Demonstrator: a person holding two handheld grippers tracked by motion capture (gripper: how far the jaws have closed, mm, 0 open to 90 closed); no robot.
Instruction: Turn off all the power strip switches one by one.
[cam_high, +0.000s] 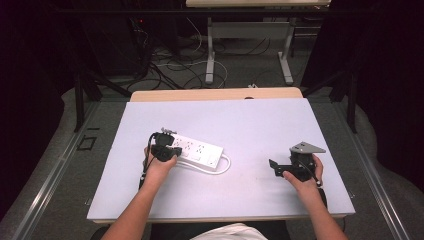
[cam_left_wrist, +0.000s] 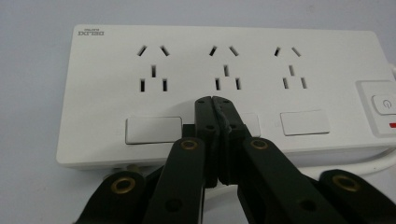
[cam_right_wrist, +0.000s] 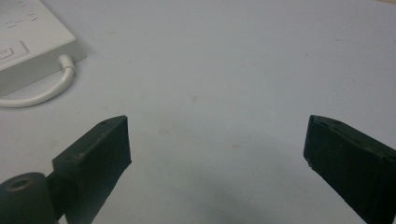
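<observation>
both grippers sit low over the pale blue table cover (cam_high: 250, 120). left gripper (cam_left_wrist: 212, 99) has its two black jaws pressed tight together, nothing between them, with the tips over the near edge of the white power strip (cam_left_wrist: 107, 93), right by the middle one of three white rocker buttons. the strip lies flat, left of the table's middle, with three socket groups in a row and a larger switch (cam_left_wrist: 384, 103) at its right end as the left gripper view shows it. its white cable (cam_high: 225, 167) loops out from that end and curls back along the near side. right gripper (cam_right_wrist: 217, 140) is well apart from the strip, to the right, jaws spread wide over bare cover, holding nothing.
</observation>
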